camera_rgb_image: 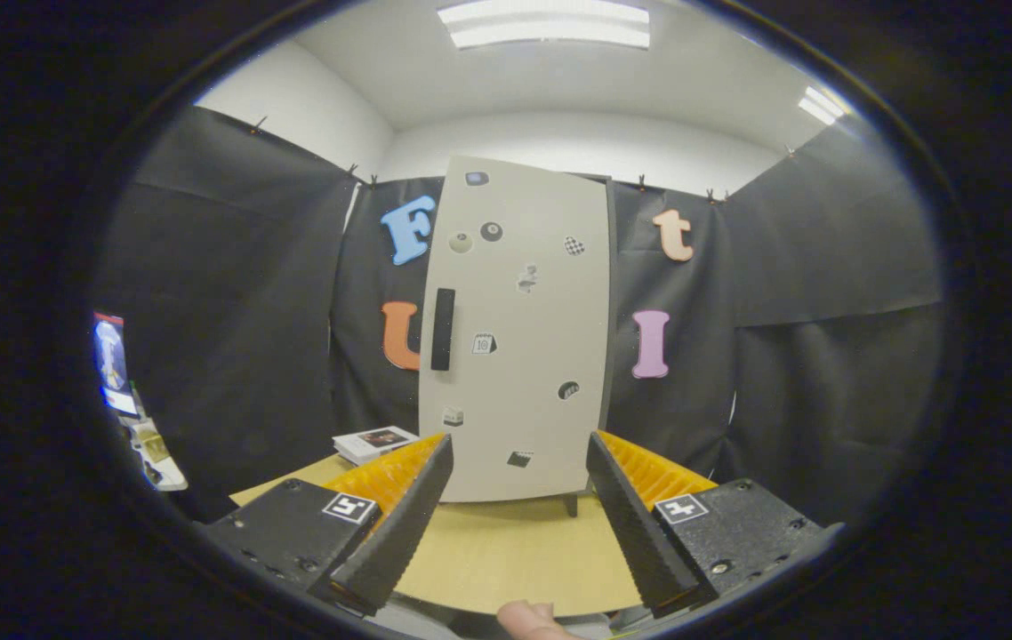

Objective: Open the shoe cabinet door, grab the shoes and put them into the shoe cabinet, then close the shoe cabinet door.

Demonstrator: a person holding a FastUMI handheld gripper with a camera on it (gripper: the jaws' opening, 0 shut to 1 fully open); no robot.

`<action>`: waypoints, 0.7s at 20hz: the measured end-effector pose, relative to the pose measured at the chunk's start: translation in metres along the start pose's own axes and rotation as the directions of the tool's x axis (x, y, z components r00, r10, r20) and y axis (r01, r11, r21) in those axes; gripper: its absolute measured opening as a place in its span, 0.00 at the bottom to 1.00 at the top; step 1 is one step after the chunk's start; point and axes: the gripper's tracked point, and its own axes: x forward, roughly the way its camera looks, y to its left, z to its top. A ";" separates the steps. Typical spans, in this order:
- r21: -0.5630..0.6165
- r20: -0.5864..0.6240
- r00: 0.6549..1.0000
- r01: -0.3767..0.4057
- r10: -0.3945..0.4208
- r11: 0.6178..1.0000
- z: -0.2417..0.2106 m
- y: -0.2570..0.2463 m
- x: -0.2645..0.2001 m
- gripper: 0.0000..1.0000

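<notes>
We see the shoe cabinet [519, 329] standing upright on the wooden table [515, 551], its door [506, 267] shut, with a dark handle [442, 329] near the left edge. Our gripper [519, 444] hovers before it, fingers spread wide, holding and touching nothing. A small book [373, 442] lies beside the cabinet's foot.

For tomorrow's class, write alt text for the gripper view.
A closed shoe cabinet with a dark handle stands on a wooden table, beyond the open gripper, which holds nothing. A book lies beside the cabinet.
</notes>
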 end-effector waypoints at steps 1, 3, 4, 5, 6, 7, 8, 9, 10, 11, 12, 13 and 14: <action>0.012 0.003 1.000 0.002 -0.002 1.000 -0.002 0.003 -0.001 0.99; 0.022 0.009 1.000 0.014 -0.014 1.000 -0.003 -0.012 -0.008 0.99; 0.023 0.013 1.000 0.021 -0.021 1.000 -0.004 -0.020 -0.010 0.99; 0.022 0.016 0.999 0.042 -0.042 0.999 -0.005 -0.031 -0.011 0.99; 0.021 0.023 0.998 0.063 -0.063 0.998 -0.005 -0.041 -0.012 0.99; 0.025 0.028 0.996 0.078 -0.079 0.997 -0.006 -0.049 -0.013 0.99; 0.033 0.026 0.996 0.084 -0.085 0.996 -0.008 -0.055 -0.013 0.99; 0.048 0.018 0.996 0.085 -0.086 0.995 -0.012 -0.058 -0.012 0.99; 0.062 0.009 0.996 0.083 -0.083 0.995 -0.015 -0.061 -0.011 0.99; 0.071 -0.001 0.996 0.086 -0.086 0.994 -0.018 -0.067 -0.010 0.99; 0.079 -0.014 0.996 0.094 -0.093 0.992 -0.021 -0.073 -0.008 0.99; 0.091 -0.022 0.995 0.102 -0.100 0.991 -0.024 -0.079 -0.008 0.99; 0.101 -0.025 0.994 0.104 -0.102 0.989 -0.024 -0.082 -0.007 0.99</action>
